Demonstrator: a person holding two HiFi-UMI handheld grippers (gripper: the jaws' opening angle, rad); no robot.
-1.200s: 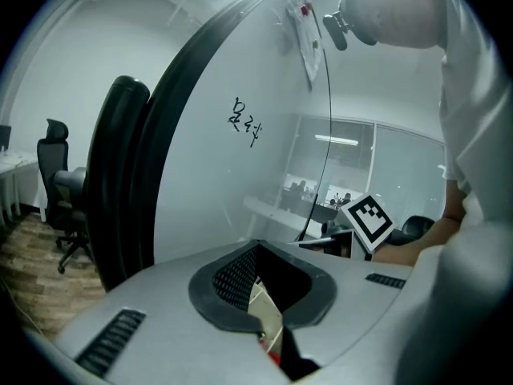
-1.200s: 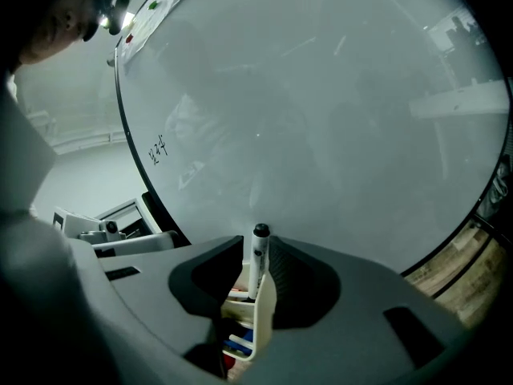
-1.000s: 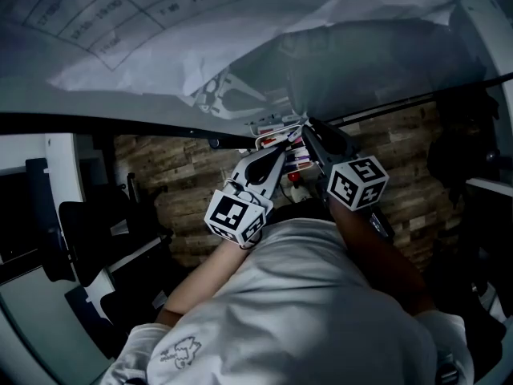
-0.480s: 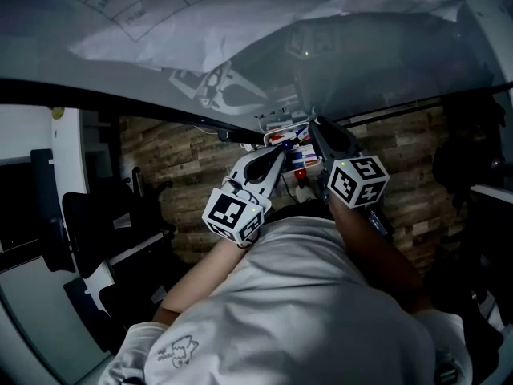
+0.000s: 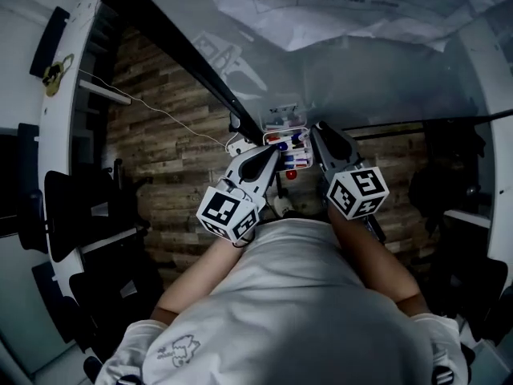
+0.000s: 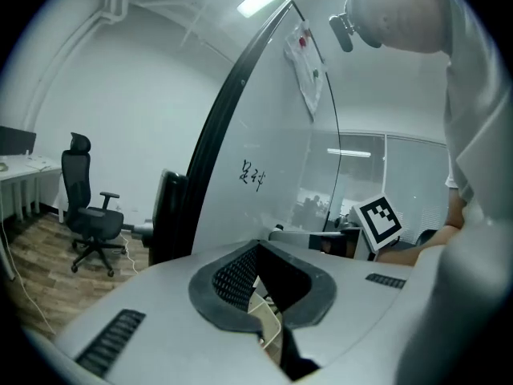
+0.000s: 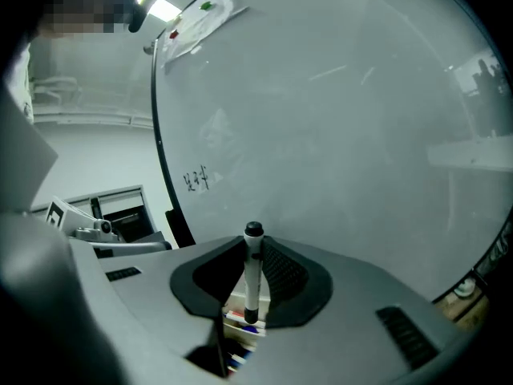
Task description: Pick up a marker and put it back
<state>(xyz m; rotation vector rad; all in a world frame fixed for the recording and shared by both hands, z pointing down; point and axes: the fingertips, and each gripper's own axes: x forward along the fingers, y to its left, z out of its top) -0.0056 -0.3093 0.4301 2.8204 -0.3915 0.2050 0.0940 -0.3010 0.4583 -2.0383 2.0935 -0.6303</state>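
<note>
A white marker with a black cap [image 7: 252,275] stands upright between the jaws of my right gripper [image 7: 252,247], which is shut on it just above the marker box [image 7: 240,327]. In the head view that box [image 5: 287,139] hangs on the whiteboard [image 5: 345,79] with red and blue markers in it. The right gripper [image 5: 319,132] is at its right side and the left gripper [image 5: 271,156] at its lower left. My left gripper [image 6: 258,251] has its jaws together with nothing held, and the whiteboard [image 6: 264,167] is just ahead.
The whiteboard's black frame [image 5: 184,54] runs diagonally, with papers [image 5: 345,6] pinned higher up. Office chairs [image 5: 72,207] stand on the wood floor at the left, and one chair [image 6: 92,215] shows in the left gripper view. The right gripper's marker cube [image 6: 378,219] is close beside the left one.
The head view has swung, so the board's frame now runs diagonally and the box sits slightly higher. Both grippers stay at the marker box in much the same pose.
</note>
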